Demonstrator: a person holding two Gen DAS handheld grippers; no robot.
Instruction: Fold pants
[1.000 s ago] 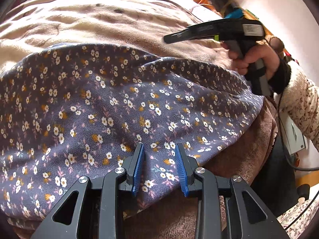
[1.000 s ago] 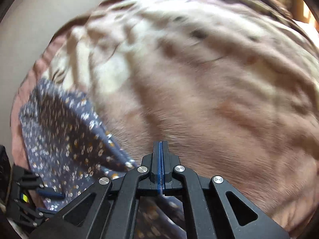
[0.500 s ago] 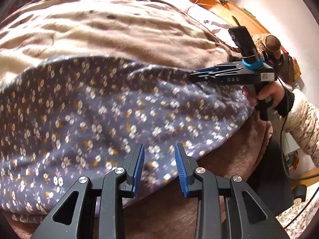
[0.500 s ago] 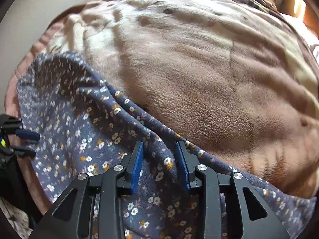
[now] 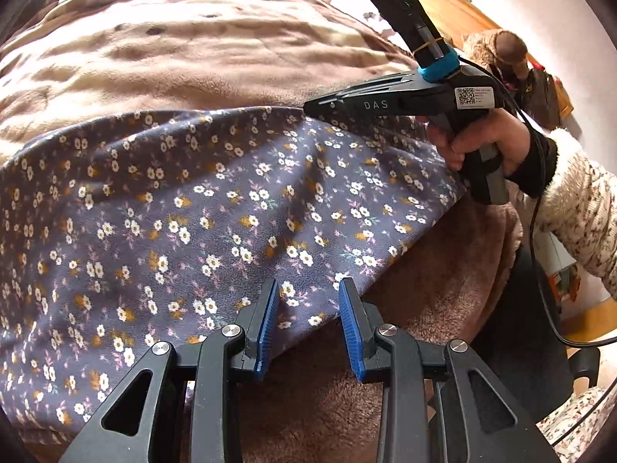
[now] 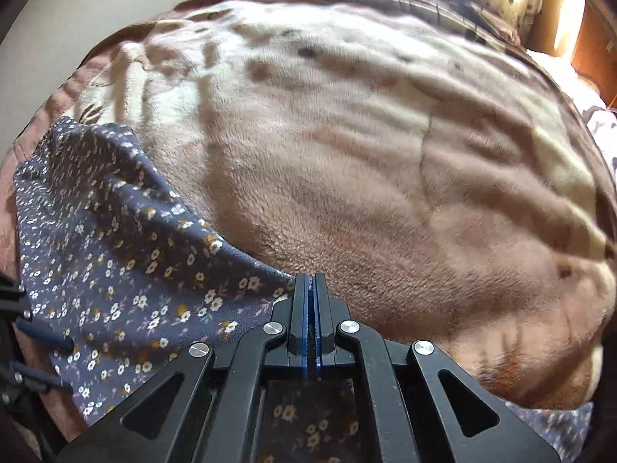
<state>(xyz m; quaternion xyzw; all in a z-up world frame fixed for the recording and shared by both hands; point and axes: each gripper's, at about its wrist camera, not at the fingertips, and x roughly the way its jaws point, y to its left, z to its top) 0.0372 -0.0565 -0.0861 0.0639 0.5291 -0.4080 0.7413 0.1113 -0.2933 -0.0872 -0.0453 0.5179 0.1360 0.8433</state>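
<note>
The pants point(image 5: 216, 208) are dark blue with small white and orange flowers and lie spread on a brown fleece blanket point(image 5: 200, 54). My left gripper point(image 5: 308, 305) is open, its blue pads either side of the near edge of the pants. My right gripper point(image 6: 310, 293) is shut on the far edge of the pants point(image 6: 115, 254), which drape away to its left. In the left wrist view the right gripper point(image 5: 320, 106) sits at the far right edge of the cloth, held by a hand.
The blanket point(image 6: 385, 162) covers a wide bed. A wooden headboard point(image 5: 459, 7) and a white wall stand at the back right. A black chair point(image 5: 540, 347) and a cable hang off the bed's right side. The left gripper's fingers point(image 6: 42, 343) show at the far left.
My right gripper was open over the pants half a second ago and has shut on their edge. The left gripper has stayed open at the near edge.
</note>
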